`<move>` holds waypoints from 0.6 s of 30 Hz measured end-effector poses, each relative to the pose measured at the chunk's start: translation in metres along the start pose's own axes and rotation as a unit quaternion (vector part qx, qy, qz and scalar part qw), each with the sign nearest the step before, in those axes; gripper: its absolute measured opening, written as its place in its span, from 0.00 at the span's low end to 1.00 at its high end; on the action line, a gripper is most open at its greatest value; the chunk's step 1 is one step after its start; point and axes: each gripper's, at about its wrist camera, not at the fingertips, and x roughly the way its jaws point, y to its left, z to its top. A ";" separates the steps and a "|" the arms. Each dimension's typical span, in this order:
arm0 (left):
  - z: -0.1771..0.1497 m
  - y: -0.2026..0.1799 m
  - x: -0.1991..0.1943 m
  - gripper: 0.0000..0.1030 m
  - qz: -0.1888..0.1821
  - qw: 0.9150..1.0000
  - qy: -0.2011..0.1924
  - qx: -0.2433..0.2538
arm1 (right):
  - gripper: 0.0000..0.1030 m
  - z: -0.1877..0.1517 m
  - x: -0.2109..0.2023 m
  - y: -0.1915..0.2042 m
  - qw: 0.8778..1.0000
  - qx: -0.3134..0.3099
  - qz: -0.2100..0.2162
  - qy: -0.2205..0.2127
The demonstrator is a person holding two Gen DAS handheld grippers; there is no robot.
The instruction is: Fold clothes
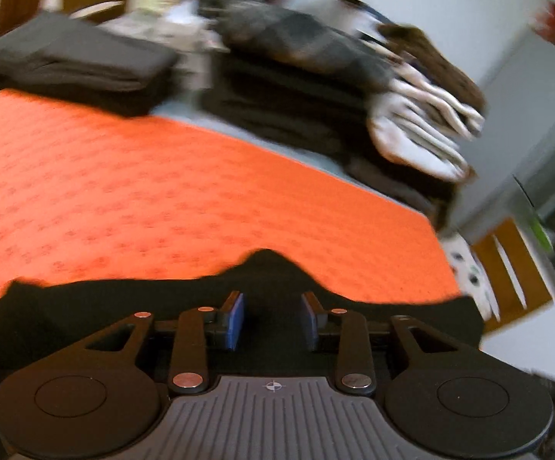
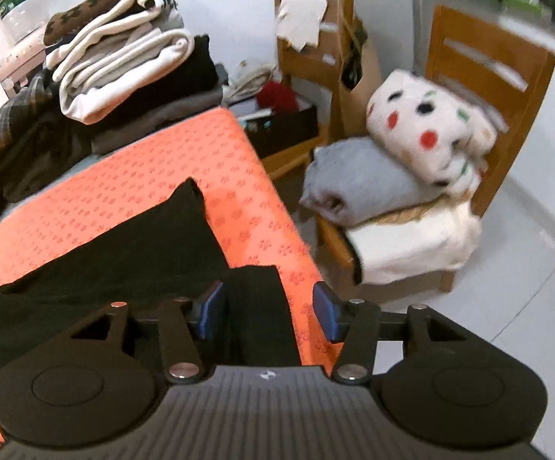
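Both tongs, left (image 1: 272, 320) & right (image 2: 269, 308), gape apart, gripping nothing; black cloth garment (image 2: 131, 253) lies half-folded on orange patterned desk cover (image 1: 162, 191). Folded stacks (image 2: 124, 65) behind; more folds left, I reckon.

We see our left gripper (image 1: 272, 320) pitched downward, its blue pads (image 1: 236, 321) parted with a clear gap between them, gripping nothing. Our right gripper (image 2: 269, 311) tilts down too, jaws spread wider than the left's, blue pads (image 2: 211, 310) standing well apart, nothing pinched there either.
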 end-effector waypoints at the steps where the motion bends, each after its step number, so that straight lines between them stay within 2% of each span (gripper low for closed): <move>1: 0.000 -0.005 0.006 0.34 -0.005 1.000 0.006 0.012 | 0.56 0.001 0.005 -0.003 1.000 0.004 0.014 0.004; 3: -0.002 -0.015 0.020 0.34 -0.004 0.999 0.017 0.032 | 0.57 0.003 0.017 -0.007 0.999 0.011 0.043 0.019; 5: -0.003 -0.019 0.031 0.34 0.005 0.999 0.026 0.043 | 0.63 0.004 0.026 -0.006 0.997 0.016 0.064 0.027; 8: 0.000 -0.015 0.042 0.33 0.018 0.999 0.031 0.027 | 0.63 0.005 0.033 -0.004 0.996 0.008 0.079 0.034; 9: 0.001 -0.013 0.043 0.33 0.021 0.999 0.031 0.020 | 0.55 0.005 0.032 -0.003 0.996 0.002 0.079 0.033; 10: 0.003 -0.010 0.043 0.32 0.025 0.999 0.029 0.012 | 0.33 0.005 0.032 -0.001 0.996 -0.005 0.081 0.033; 12: 0.004 -0.003 0.043 0.29 0.031 0.999 0.027 -0.009 | 0.07 0.006 0.028 0.005 0.996 -0.024 0.081 0.031; 16: 0.005 0.011 0.041 0.24 0.033 0.998 0.023 -0.056 | 0.05 0.015 0.004 0.026 0.996 -0.069 0.062 -0.008; 18: 0.005 0.014 0.039 0.24 0.033 0.997 0.020 -0.065 | 0.05 0.026 -0.015 0.033 0.994 -0.075 0.061 -0.043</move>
